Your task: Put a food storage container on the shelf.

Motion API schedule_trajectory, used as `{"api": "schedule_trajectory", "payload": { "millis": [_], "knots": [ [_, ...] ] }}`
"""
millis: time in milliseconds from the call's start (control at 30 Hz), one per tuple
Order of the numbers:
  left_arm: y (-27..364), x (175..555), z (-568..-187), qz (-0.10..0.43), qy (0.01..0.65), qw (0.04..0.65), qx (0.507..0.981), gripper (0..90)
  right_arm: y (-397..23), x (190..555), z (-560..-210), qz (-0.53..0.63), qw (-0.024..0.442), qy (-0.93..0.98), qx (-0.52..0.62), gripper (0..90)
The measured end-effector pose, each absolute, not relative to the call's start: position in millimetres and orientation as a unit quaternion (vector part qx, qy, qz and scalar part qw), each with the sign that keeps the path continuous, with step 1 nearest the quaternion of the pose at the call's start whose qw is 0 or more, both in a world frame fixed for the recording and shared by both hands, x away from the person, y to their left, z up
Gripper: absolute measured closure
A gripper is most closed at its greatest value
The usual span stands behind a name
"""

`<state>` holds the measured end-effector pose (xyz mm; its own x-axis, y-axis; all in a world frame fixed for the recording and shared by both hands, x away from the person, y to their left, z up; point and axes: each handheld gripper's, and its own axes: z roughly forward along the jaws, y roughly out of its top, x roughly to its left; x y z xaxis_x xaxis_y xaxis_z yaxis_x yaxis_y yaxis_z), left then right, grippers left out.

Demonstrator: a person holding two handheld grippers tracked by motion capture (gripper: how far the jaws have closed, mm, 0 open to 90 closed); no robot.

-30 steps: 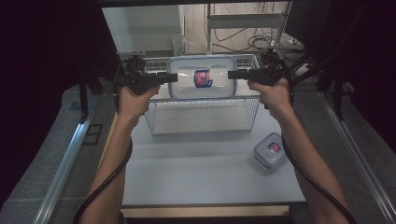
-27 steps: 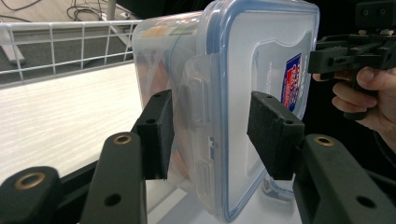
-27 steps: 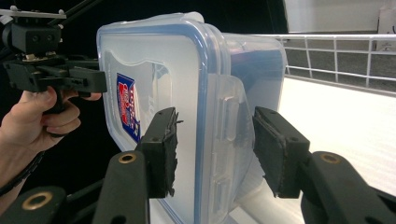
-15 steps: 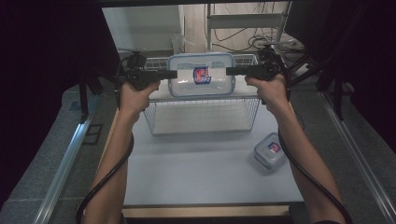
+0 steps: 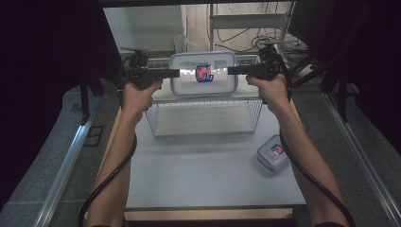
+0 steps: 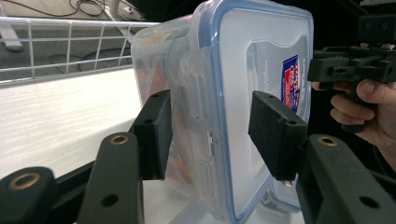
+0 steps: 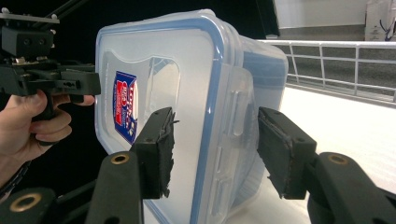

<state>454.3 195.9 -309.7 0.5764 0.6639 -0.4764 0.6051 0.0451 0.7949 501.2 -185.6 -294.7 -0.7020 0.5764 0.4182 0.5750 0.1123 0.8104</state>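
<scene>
A clear plastic container (image 5: 203,73) with a blue-rimmed lid and a red-and-blue label stands on its edge at the far side of the wire basket (image 5: 156,118), lid toward me. My left gripper (image 5: 177,72) reaches its left end, and its jaws (image 6: 210,135) straddle the lid rim and side clip with small gaps. My right gripper (image 5: 230,71) is at the right end. Its jaws (image 7: 215,149) have just been opening and stand apart around the rim and clip. The container (image 6: 243,93) (image 7: 187,93) rests on the basket floor.
A small lidded container (image 5: 273,153) with the same label lies on the pale table (image 5: 203,184), right of the basket. The basket's wire wall (image 6: 70,42) runs behind the big container. Dark curtains flank the table, with cables and a shelf beyond.
The container and both grippers have edged slightly toward the basket's far side. Both hands have otherwise kept still.
</scene>
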Motion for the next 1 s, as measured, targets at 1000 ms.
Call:
{"api": "schedule_trajectory", "payload": {
  "millis": [1000],
  "knots": [
    [195.4, 445.9, -303.9, 0.09, 0.445, 0.556, 0.696, 39.3, -187.1, 502.7, -289.9, 0.53, 0.083, 0.755, 0.378, 44.6]
  ]
}}
